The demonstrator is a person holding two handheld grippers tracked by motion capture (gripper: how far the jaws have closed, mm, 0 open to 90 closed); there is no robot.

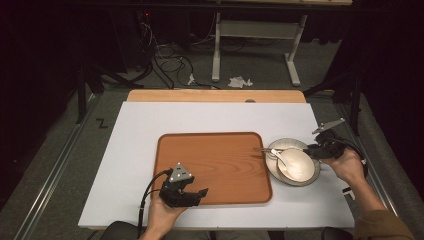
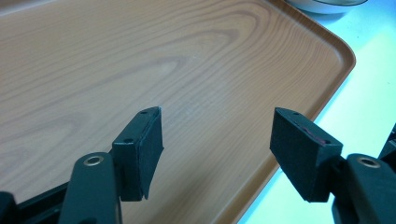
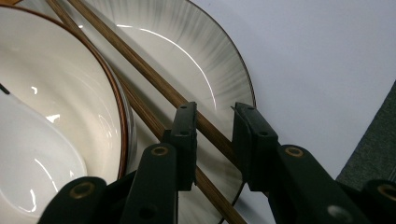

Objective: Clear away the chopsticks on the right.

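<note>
**Right gripper closing in on chopsticks**

Right gripper [image 3: 212, 140] is straddling one of the chopsticks [image 3: 154, 79] lying across the plate [image 3: 205, 60] beside the bowl [image 3: 70, 107]; jaws are part-closed, prob. not pinching yet. You're holding the left gripper [image 2: 217, 149] spread over the tray [image 2: 140, 65], w/ nothing between.

No writing, label, brand, number or sign can be read on anything here.
</note>
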